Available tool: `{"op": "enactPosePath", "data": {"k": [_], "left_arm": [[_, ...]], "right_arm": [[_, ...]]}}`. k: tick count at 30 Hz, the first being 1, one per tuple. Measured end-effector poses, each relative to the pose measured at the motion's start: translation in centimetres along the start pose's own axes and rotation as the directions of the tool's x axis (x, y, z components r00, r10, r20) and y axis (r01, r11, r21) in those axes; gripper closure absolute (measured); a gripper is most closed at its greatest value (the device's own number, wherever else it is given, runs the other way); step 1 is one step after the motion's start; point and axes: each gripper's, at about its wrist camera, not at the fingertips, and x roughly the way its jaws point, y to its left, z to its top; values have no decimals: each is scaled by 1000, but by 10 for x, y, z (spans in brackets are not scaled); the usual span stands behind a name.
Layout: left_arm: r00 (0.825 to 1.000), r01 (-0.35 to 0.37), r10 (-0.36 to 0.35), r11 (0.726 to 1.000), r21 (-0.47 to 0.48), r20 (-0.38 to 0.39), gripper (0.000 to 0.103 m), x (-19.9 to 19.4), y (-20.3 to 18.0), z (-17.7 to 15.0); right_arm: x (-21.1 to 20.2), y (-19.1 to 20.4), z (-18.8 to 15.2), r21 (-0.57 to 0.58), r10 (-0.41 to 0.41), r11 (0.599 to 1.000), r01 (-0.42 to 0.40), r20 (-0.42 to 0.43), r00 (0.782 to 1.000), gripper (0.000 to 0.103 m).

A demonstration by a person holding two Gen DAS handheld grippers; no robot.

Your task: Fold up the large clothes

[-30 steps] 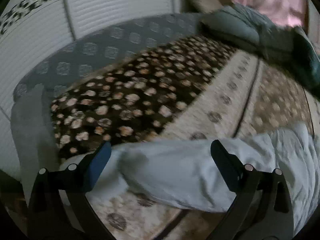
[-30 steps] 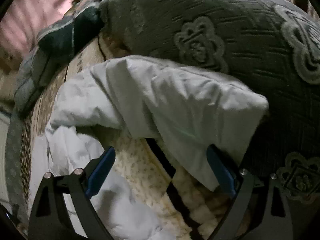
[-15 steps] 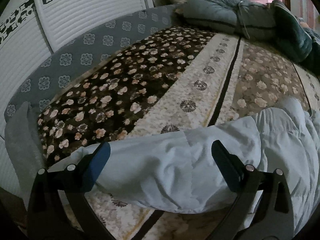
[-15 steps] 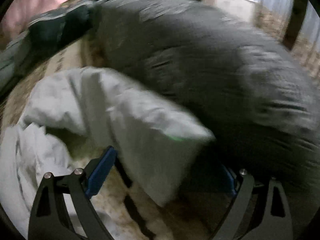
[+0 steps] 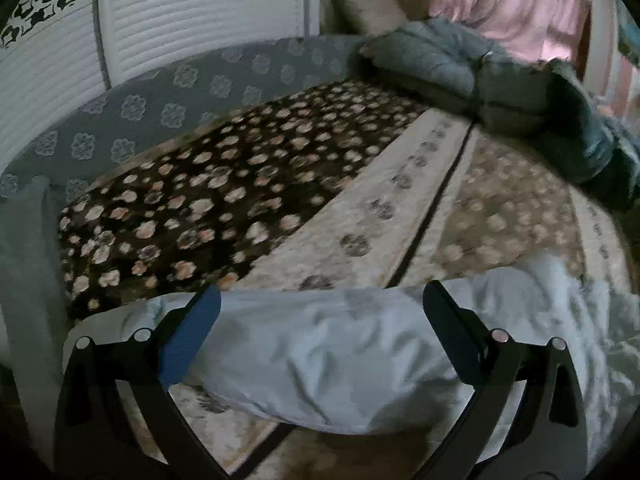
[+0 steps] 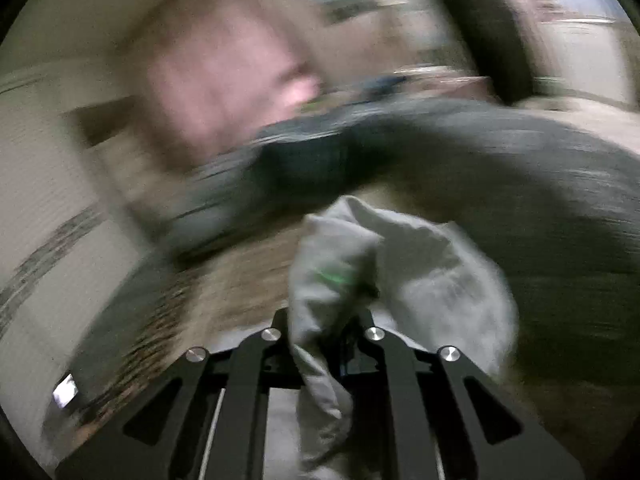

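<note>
The left gripper (image 5: 320,312) is standing with its fingers spread wide, nothing pinched between them. A pale blue garment (image 5: 332,360) is lying across the gap between the two fingers, spilling past the right-hand finger into a rumpled heap; whether the cloth is touching the pads cannot be told. Beyond the fingertips, the left wrist view is showing a patterned bedspread (image 5: 224,200), dark brown with pale flowers on the left-finger side and cream-striped toward the right. Far ahead, a grey-blue folded quilt (image 5: 460,68) is sitting in front of a pink curtain (image 5: 508,4), with white slatted doors (image 5: 192,12) off beyond the left finger.

The right wrist view is showing what the left one does not: the right gripper (image 6: 326,328) is clamping its fingers together on a bunched fold of the same garment (image 6: 404,272). The cloth is rising out of the closed tips and billowing ahead and toward the right finger's side. This view is heavily smeared; only a dark grey mass (image 6: 500,184) is making itself out beyond the cloth.
</note>
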Motion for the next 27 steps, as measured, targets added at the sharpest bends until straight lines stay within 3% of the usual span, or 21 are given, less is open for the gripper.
{"op": "enactPosePath", "data": {"k": [2,4,8,10,11,12,15,18,20,22,25,26,27], "left_arm": [[999,44,-44,999,1,19,3,-14,-10,1],[996,86,-86,996,0,25,3,-24,-18,0],[985,171,-171,985,-21,2,3,-38,-32,-4],[984,178,-178,983,-33,-13,3,-37,-33,-6],[985,171,-172,985,-38,-22,3,-35,-32,-7],[986,162,-163,986,-43,-31,3,-32,-30,-8],[988,140,-143,988,-65,-56,3,-26,-20,-10],[977,184,-192,979,-89,-96,3,-24,-12,-15],[954,253,-258,966,-50,-152,3,-24,-24,-25],[927,323,-313,946,11,-208,3,-26,-44,-38],[839,478,-414,871,115,-353,3,-32,-92,-68],[799,529,-436,837,139,-414,3,-33,-110,-81],[773,557,-442,816,154,-454,3,-33,-121,-90]], "right_arm": [[32,61,-20,-146,68,986,-82,-95,993,93],[56,99,-41,-220,108,964,-148,-185,977,93],[103,180,-108,-390,113,880,-272,-384,916,84],[114,205,-132,-436,101,844,-313,-443,891,65],[115,214,-139,-449,100,833,-324,-454,885,33],[111,224,-147,-460,114,816,-349,-465,878,12],[88,234,-143,-475,155,804,-358,-414,897,11],[63,224,-103,-423,189,857,-293,-272,944,7],[67,214,-80,-392,123,902,-181,-171,978,3],[71,174,-59,-337,-15,941,-23,-109,994,2],[82,103,-44,-257,-200,953,161,-132,971,2],[86,71,-44,-229,-264,947,225,-159,951,2],[87,49,-44,-218,-305,939,265,-176,936,2]]}}
